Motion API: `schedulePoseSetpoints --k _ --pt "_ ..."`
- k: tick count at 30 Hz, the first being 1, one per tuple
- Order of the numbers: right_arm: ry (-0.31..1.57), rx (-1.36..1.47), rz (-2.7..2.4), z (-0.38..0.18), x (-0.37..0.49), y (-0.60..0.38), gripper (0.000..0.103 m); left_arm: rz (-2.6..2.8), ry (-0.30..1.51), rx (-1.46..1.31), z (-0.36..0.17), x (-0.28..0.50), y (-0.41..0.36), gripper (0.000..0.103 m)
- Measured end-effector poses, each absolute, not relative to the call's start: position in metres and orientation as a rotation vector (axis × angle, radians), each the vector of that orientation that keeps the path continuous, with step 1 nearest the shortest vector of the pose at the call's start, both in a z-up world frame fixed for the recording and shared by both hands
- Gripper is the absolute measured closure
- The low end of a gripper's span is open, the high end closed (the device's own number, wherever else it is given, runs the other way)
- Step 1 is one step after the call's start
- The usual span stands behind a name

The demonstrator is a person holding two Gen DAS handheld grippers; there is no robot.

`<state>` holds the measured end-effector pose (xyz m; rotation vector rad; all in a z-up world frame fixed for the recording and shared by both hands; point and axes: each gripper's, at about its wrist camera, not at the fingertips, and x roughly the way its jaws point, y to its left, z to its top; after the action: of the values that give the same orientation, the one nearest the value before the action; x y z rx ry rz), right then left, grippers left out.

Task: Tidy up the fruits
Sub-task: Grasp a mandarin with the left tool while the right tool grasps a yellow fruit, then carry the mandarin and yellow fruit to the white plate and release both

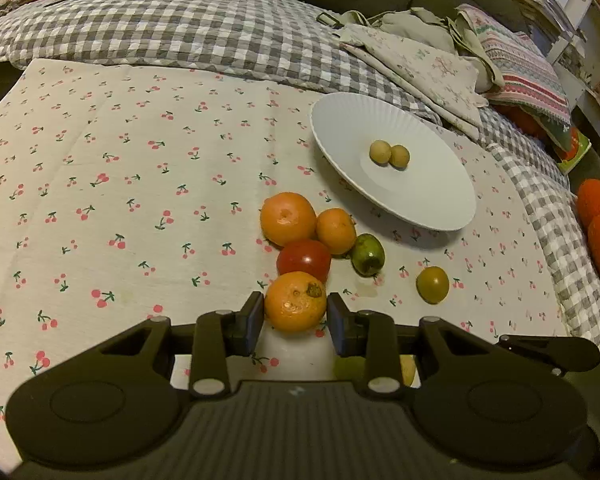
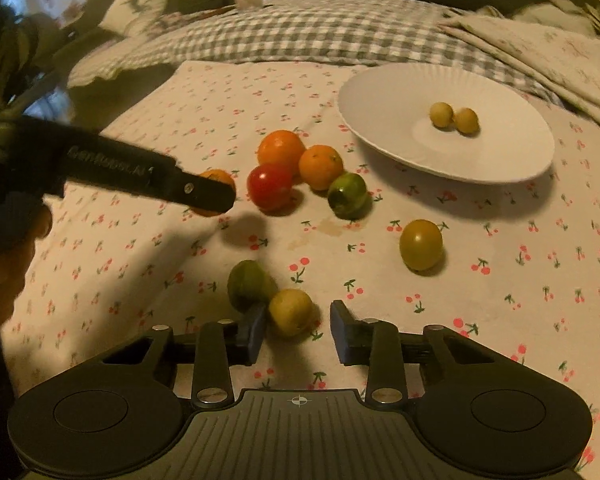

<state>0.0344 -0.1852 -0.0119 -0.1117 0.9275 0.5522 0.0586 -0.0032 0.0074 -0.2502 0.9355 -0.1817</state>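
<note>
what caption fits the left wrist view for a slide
Left gripper brackets an orange on the cherry-print cloth, near the white plate.
</note>
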Motion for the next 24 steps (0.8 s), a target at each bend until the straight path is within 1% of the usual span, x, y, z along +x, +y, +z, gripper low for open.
schedulePoseSetpoints --k 5,6,7,24 --pt "0.883 -0.212 0.592 -0.016 0.029 -0.172 0.071 -0.183 0.934 -0.246 0.008 0.058 -0.002 0.071" --pt "0.878 -0.228 0.595 -0.017 0.029 -0.169 0.073 -0.182 0.933 -0.245 0.008 0.058 -0.002 0.071" --pt "0.876 -0.232 0.596 -0.016 0.029 -0.168 0.08 -0.18 0.932 -0.245 0.008 0.058 -0.002 0.071" --pt "0.851 -0.112 0.443 0.014 0.037 -0.209 0.08 -0.171 0.877 -0.2 0.021 0.062 -0.005 0.071"
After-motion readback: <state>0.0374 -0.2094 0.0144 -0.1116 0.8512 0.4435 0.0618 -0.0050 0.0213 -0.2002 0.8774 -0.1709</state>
